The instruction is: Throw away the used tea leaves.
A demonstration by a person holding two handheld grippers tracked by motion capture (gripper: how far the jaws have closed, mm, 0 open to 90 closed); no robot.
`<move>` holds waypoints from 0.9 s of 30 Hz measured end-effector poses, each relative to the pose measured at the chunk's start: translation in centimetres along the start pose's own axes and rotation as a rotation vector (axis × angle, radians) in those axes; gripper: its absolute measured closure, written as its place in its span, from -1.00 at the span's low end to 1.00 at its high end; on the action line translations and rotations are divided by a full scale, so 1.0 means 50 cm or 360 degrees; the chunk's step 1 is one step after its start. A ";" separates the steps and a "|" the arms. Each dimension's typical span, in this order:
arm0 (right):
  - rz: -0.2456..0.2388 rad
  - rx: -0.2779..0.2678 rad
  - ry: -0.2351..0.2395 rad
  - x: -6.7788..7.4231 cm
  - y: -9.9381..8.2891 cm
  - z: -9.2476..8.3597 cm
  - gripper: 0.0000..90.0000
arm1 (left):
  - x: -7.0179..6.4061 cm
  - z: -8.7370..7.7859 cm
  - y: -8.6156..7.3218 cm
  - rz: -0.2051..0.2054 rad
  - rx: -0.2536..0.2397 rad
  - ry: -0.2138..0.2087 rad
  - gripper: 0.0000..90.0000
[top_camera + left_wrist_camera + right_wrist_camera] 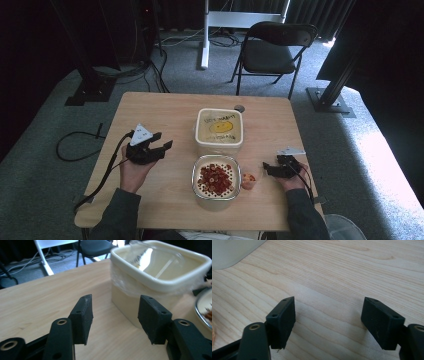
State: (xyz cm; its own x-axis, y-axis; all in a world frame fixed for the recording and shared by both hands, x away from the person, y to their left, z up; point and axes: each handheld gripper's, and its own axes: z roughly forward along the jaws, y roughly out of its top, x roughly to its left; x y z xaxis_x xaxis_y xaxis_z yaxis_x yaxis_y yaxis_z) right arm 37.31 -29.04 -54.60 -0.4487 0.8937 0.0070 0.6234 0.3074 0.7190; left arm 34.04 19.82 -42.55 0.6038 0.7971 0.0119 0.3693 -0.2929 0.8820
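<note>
We have our left claw (161, 142) open and empty at the left of the tabletop (150, 107), pointed at the cream tub (219, 131) standing at the centre, far of the glass bowl of red pieces (216, 176). Our right claw (266, 169) is open on nothing, just right of a small cup (248, 180). We judge this the approach to the tub; next, we close in squarely on its wall.

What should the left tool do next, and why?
Probably ease forward so that its open jaws come around the near corner of the cream container. The left tool faces that container with nothing between its jaws, and bare table lies between them.
</note>
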 end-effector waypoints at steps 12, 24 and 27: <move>-0.0026 -0.0169 0.0074 0.014 0.006 -0.060 -0.31 | -0.040 0.001 -0.070 0.0007 0.0049 -0.0050 0.02; -0.0236 -0.0244 0.0265 0.055 -0.031 -0.123 -0.58 | -0.069 0.028 -0.133 -0.0033 0.0161 -0.0106 0.02; -0.0269 -0.0253 0.0331 0.065 -0.036 -0.127 -0.62 | -0.071 0.028 -0.133 -0.0025 0.0161 -0.0096 0.02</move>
State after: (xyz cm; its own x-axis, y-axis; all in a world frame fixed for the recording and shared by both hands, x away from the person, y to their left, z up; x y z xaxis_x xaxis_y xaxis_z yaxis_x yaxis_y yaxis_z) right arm 30.65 -28.78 -51.47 -0.6690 0.7432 0.0082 0.4282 0.3764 0.8215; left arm 30.43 18.19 -49.15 0.6377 0.7696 -0.0327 0.4466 -0.3348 0.8298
